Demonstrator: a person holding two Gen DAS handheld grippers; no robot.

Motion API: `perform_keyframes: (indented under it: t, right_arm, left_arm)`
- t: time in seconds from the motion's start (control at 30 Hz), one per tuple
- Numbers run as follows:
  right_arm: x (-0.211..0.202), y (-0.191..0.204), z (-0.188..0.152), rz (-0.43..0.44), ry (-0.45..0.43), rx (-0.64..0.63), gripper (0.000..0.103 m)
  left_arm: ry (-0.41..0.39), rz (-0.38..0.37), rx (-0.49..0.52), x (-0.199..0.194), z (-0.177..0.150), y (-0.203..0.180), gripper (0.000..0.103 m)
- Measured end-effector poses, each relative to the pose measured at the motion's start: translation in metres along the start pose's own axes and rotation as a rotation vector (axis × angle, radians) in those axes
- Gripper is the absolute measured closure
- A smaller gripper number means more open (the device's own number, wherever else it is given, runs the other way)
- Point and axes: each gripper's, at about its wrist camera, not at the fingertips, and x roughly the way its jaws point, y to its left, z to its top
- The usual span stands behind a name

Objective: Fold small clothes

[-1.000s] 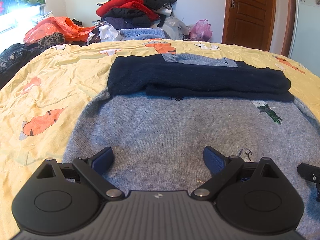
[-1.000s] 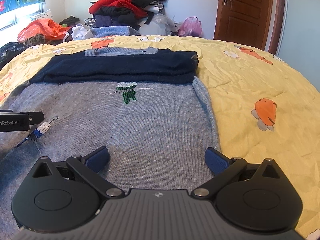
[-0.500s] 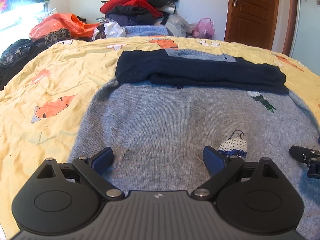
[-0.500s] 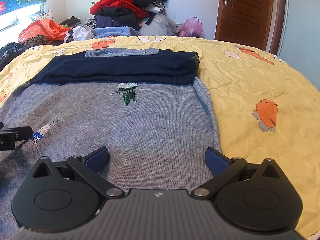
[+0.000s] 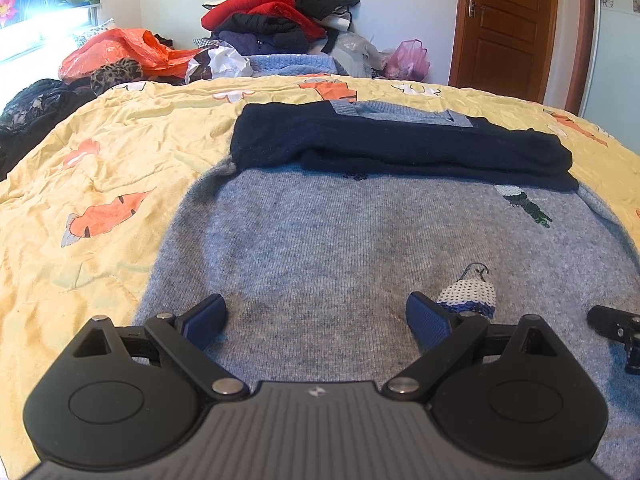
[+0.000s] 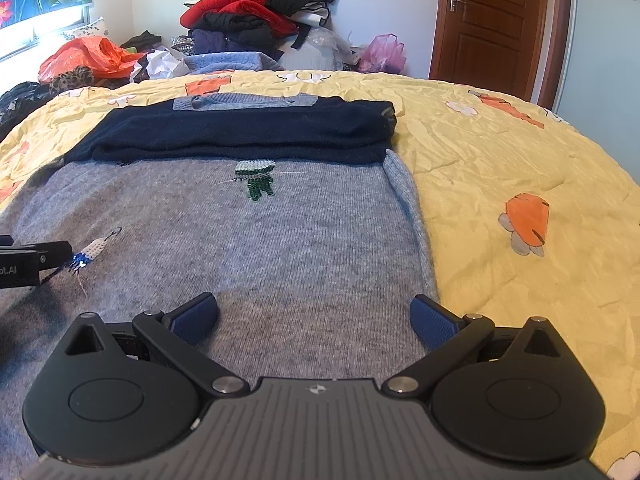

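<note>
With both my left claw (image 5: 316, 316) and right claw (image 6: 314, 316) spread wide and empty above the grey sweater (image 6: 240, 248) lying flat on the bed (image 6: 500, 168), navy sleeves (image 6: 240, 132) folded across, I would pinch both hem corners evenly before folding.

A bed (image 5: 120, 152) covered with a crumpled yellow quilt printed with orange carrots carries everything. A grey sweater (image 5: 340, 248) lies spread flat on it. Its navy sleeves (image 5: 380, 144) are folded across the sweater's far end. Beyond the sweater, at the bed's far edge, sits a heap of clothes (image 5: 276, 16), with an orange plastic bag (image 5: 120, 50) left of the heap.
</note>
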Motion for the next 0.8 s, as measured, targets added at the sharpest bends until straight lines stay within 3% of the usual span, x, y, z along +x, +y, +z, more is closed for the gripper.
perform_keyframes:
  t: [0.8]
  right_arm:
    - [0.0010,0.0013,-0.0001,-0.002,0.000,-0.001,0.000]
  left_arm:
    - [-0.002,0.007,0.004,-0.0010,-0.0010,-0.0015,0.005]
